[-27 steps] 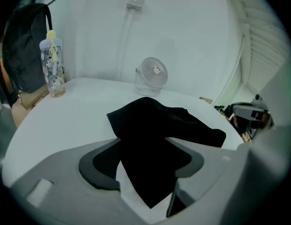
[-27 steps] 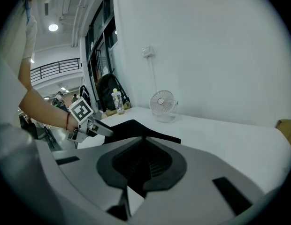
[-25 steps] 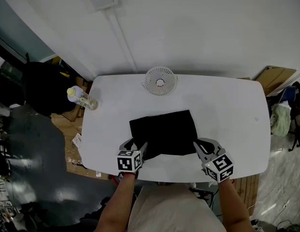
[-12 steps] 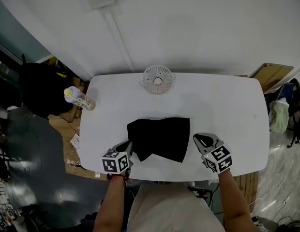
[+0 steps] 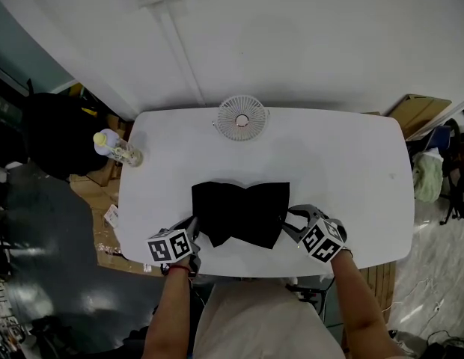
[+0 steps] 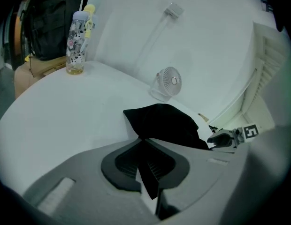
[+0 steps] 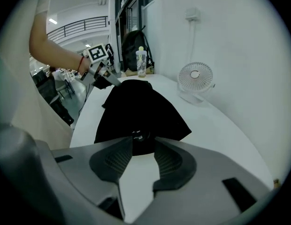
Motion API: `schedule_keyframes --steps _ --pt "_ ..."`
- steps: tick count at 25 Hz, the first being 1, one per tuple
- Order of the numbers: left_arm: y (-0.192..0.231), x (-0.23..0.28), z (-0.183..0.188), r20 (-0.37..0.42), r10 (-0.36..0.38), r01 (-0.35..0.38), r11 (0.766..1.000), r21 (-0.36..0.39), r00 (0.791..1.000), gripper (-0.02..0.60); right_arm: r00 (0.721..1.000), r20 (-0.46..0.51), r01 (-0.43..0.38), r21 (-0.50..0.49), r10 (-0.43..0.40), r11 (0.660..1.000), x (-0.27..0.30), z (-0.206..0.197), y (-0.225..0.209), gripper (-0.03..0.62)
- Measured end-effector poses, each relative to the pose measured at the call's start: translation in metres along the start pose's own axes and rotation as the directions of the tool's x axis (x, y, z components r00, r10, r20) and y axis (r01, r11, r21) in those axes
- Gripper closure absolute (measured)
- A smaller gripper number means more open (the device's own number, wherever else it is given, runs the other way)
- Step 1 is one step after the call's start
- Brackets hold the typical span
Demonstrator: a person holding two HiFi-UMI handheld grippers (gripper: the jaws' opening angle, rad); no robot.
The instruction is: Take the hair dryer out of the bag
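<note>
Fingers (image 6: 123, 165) of our left gripper (image 6: 144, 142) are clamped together on a fold of the black bag (image 5: 239, 212), pinching the cloth at its near left corner. Our right gripper (image 7: 143, 140) sits at the bag's near right edge with its jaws opening. The dark edge of the bag lies in the gap between them, but the pads (image 7: 171, 162) do not press on it. We see the bag lying crumpled on the white table (image 5: 344, 170), close to the front edge and between our two grippers. We cannot see the hair dryer; only black cloth shows, with a small glossy spot at the edge by the right jaws. Behind the bag a small white fan (image 5: 242, 118) stands at the table's far edge, and a clear bottle (image 5: 116, 149) with a yellow cap stands at the far left corner.
</note>
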State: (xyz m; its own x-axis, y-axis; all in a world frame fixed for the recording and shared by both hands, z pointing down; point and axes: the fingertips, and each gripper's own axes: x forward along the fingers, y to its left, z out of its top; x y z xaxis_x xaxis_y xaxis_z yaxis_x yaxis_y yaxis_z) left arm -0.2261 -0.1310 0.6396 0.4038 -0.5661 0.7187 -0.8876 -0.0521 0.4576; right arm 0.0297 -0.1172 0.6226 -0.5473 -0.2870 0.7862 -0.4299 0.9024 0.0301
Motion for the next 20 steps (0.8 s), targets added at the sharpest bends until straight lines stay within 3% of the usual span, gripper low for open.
schedule_keyframes --steps 3,7,20 --pt "0.001 0.001 0.0 -0.006 -0.002 0.002 1.0 0.006 1.0 0.554 0.999 -0.032 -0.003 -0.038 0.002 0.999 0.01 -0.004 0.005 0.437" --pt "-0.001 0.002 0.003 -0.01 -0.014 0.014 1.0 0.0 1.0 0.555 0.999 -0.048 0.002 -0.049 -0.004 0.999 0.019 -0.004 0.006 0.384" --pt "0.0 0.003 0.0 -0.03 -0.018 0.018 1.0 -0.002 0.999 0.555 0.999 -0.046 -0.016 -0.007 0.016 1.0 0.044 0.001 0.002 0.381"
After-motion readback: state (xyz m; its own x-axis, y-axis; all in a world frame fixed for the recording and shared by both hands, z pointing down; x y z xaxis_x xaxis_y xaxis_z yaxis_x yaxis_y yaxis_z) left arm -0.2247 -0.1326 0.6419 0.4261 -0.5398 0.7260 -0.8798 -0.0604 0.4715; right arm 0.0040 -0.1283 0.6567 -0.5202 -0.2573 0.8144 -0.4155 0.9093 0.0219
